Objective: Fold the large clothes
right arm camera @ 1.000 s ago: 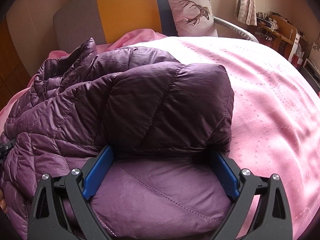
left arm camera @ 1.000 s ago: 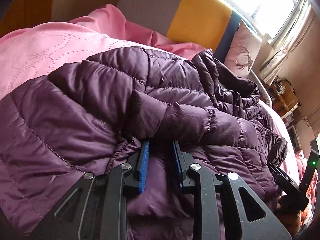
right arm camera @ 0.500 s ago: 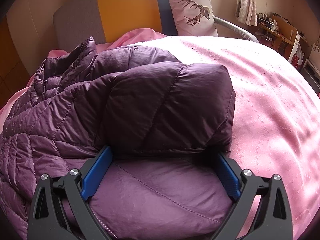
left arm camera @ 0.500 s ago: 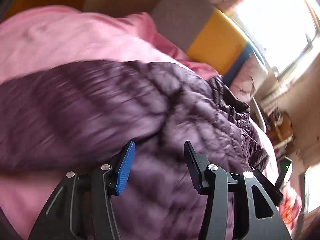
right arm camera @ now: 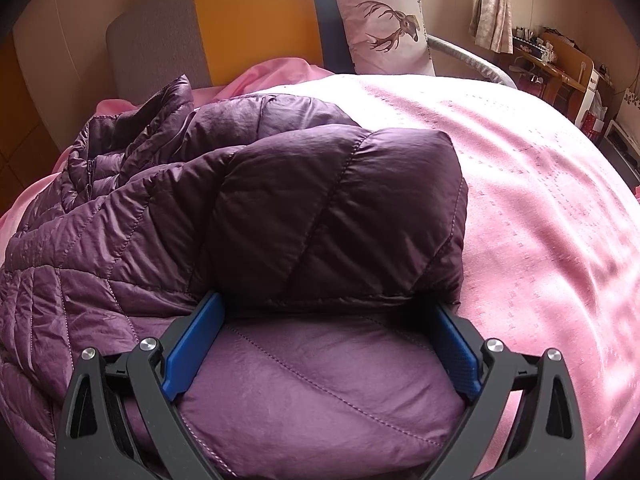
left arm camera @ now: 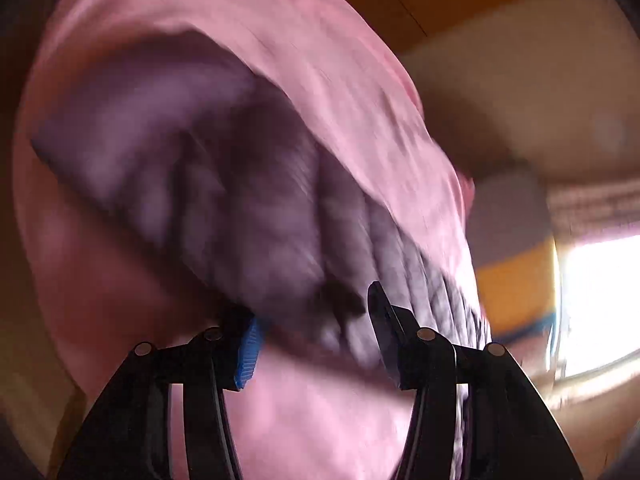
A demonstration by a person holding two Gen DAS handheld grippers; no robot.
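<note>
Our left gripper (left arm camera: pixel 316 332) has just opened its jaws and let go of the jacket (right arm camera: pixel 280 216), now just ahead of them, while our right gripper (right arm camera: pixel 320 344) straddles the fold, jaws wide, so that fold looks laid.

The left tool (left arm camera: pixel 316 328) has let go of the purple puffer jacket (left arm camera: pixel 224 200): its jaws have just opened, swung sideways and rolled, now standing apart over the pink bedspread (left arm camera: pixel 320 420) in a blurred view.

One purple jacket (right arm camera: pixel 320 208), one pink bedspread (right arm camera: pixel 540 200), one pillow (right arm camera: pixel 384 20) (deer-printed).
</note>
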